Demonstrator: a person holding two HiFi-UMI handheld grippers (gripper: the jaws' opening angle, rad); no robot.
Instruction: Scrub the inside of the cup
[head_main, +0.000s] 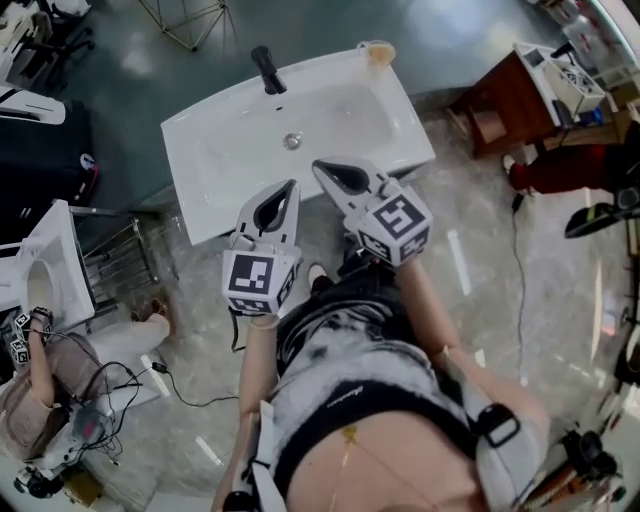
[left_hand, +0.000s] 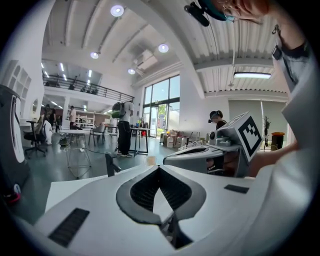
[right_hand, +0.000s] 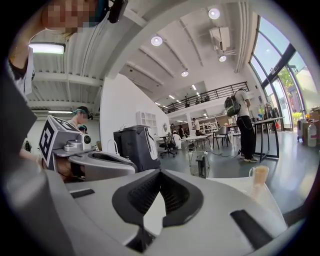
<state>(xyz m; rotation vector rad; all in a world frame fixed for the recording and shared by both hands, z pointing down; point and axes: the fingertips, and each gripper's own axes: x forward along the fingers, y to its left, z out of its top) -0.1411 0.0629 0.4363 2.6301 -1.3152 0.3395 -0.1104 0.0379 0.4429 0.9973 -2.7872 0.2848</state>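
Head view: left hand-held gripper (head_main: 290, 186) and right hand-held gripper (head_main: 320, 167) hang closed, empty, above the sink (head_main: 215, 150); the cup (head_main: 378, 52) stands at its far corner. Approach step, I judge; next, open and grasp it.

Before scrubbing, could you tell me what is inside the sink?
Only the drain shows in the sink; the left gripper and right gripper hide part of its front.

A large open-plan lab hall: a high white ribbed ceiling (left_hand: 150, 35) with round recessed lights (left_hand: 117, 10), a railed mezzanine (left_hand: 85, 87), tall glass windows (left_hand: 162, 105), a high metal-legged desk (right_hand: 267, 120), a black office chair (left_hand: 34, 136), and a freestanding white rectangular washbasin (head_main: 215, 175) on a glossy grey floor (head_main: 130, 60).
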